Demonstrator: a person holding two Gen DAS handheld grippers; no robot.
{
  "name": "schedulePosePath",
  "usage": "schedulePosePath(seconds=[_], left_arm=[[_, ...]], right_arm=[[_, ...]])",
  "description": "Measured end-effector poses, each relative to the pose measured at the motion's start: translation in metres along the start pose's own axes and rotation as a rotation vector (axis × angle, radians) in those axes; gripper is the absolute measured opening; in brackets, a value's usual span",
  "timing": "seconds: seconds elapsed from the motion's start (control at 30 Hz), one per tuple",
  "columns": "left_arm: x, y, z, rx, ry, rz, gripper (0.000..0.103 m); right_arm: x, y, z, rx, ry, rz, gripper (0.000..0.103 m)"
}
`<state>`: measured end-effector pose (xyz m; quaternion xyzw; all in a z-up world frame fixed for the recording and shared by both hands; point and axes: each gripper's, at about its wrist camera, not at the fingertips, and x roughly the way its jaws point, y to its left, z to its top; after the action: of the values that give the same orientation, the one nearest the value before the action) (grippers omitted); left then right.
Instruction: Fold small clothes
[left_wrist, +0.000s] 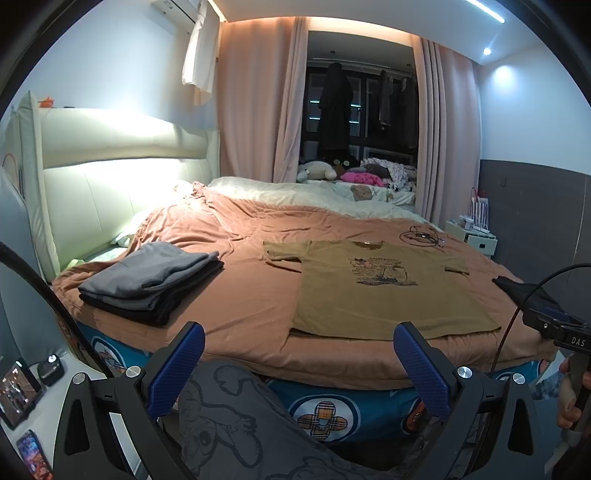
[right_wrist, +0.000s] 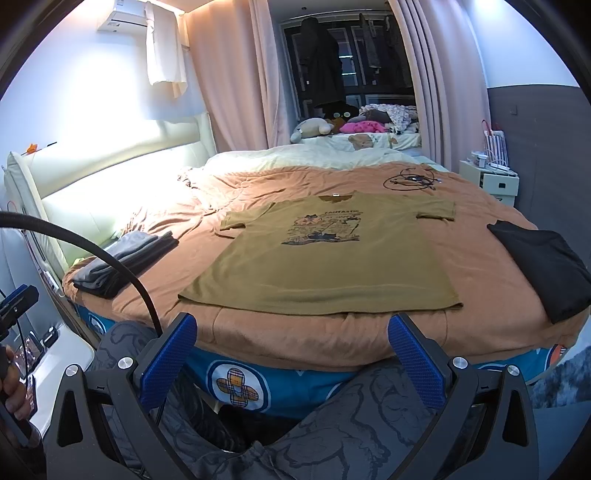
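T-shirt (right_wrist: 321, 258) flat on bed (right_wrist: 295, 339) | both hand-held grippers (left_wrist: 299, 365) (right_wrist: 291, 354) spread apart, short of hem, seemingly clear

A bed (right_wrist: 280, 343) under an orange blanket (right_wrist: 480, 258) is carrying a flat olive T-shirt (right_wrist: 325, 269), folded grey clothes (right_wrist: 122, 258), a black garment (right_wrist: 546, 266) and tangled cables (right_wrist: 410, 181).

Each handheld gripper, the left gripper (left_wrist: 299, 363) and the right gripper (right_wrist: 291, 356), has a black angular frame with triangular cut-outs, round silver screws (left_wrist: 464, 372) at the joints, and two fingers faced with blue dimpled pads (right_wrist: 415, 360). A thick black cable (right_wrist: 110, 254) arcs away from the rig, and in the left view the other unit's black body carries white letters "DAS" (left_wrist: 577, 341). The person wears grey trousers (left_wrist: 236, 417) printed with dark outlined cartoon figures.
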<state>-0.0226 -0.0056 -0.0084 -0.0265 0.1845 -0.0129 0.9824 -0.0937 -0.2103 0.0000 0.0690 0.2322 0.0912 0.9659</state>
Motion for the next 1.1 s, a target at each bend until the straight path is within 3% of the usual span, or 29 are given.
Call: schedulePosePath(seconds=[1.1], left_arm=[[-0.0045, -0.0001, -0.0004, -0.009, -0.007, -0.024, 0.103]], right_arm=[[-0.0017, -0.001, -0.0019, 0.007, 0.0, 0.003, 0.103]])
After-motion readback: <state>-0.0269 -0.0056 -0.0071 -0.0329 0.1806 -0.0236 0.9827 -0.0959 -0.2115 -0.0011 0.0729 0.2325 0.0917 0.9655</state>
